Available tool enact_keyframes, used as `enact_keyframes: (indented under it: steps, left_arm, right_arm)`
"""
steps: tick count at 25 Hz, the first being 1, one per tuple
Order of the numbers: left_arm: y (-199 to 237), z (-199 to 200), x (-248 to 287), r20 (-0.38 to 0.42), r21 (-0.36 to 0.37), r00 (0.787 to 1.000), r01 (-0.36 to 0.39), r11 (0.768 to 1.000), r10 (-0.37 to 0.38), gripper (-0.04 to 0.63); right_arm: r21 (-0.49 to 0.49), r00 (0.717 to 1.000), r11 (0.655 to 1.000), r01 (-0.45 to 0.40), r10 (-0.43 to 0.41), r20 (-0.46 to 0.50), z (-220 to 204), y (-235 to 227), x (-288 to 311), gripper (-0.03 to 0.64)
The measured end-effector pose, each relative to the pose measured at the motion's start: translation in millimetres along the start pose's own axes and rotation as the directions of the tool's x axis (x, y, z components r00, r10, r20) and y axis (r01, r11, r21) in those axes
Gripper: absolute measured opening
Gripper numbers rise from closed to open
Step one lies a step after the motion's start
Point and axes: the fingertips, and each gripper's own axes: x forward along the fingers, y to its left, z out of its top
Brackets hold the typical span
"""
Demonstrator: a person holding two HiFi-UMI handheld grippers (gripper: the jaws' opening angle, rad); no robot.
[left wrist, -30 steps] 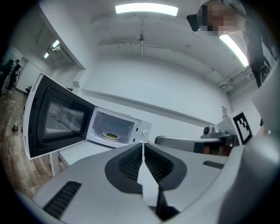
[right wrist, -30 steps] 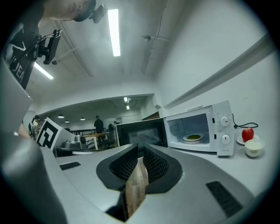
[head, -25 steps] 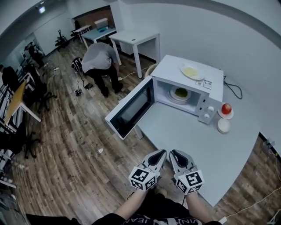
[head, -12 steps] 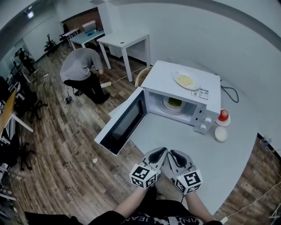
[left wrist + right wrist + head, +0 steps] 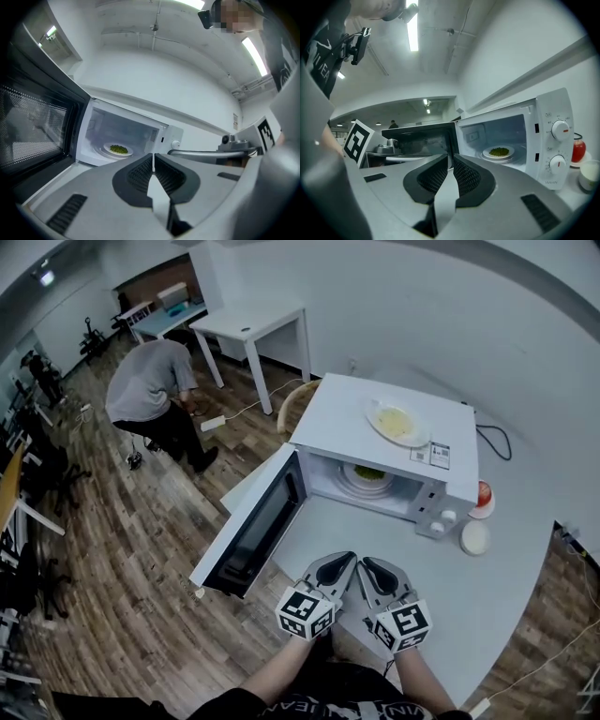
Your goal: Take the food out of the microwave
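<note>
While we hold the left gripper (image 5: 153, 157) and right gripper (image 5: 451, 157), jaws together and empty, over the table's (image 5: 450, 589) near edge, the food (image 5: 499, 151) lies on a plate (image 5: 487, 153) inside the open microwave (image 5: 544, 150) at its far corner.

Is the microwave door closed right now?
No, the microwave door stands wide open, and a plate of green food shows inside.

Bright, even light fr ceiling strips (image 5: 412, 29); heavy fisheye warp, dark corners.
</note>
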Motion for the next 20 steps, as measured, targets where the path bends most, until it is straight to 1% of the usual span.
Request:
enact_keyframes:
  steps: [13,20]
  left_arm:
    - [40,5,49,-0.034,-0.017,0.998,0.053,0.998,-0.053,0.019]
    - [60,6,67,-0.068,-0.004,0.994,0.086,0.996,-0.086,0.019]
  right_arm:
    - [0.023,0.997,0.998,0.066,-0.065,-0.028,1,-47,47,0.054]
    - [0.021,0.995,0.995,0.093,-0.092,-0.048,-3,-66,72,0.054]
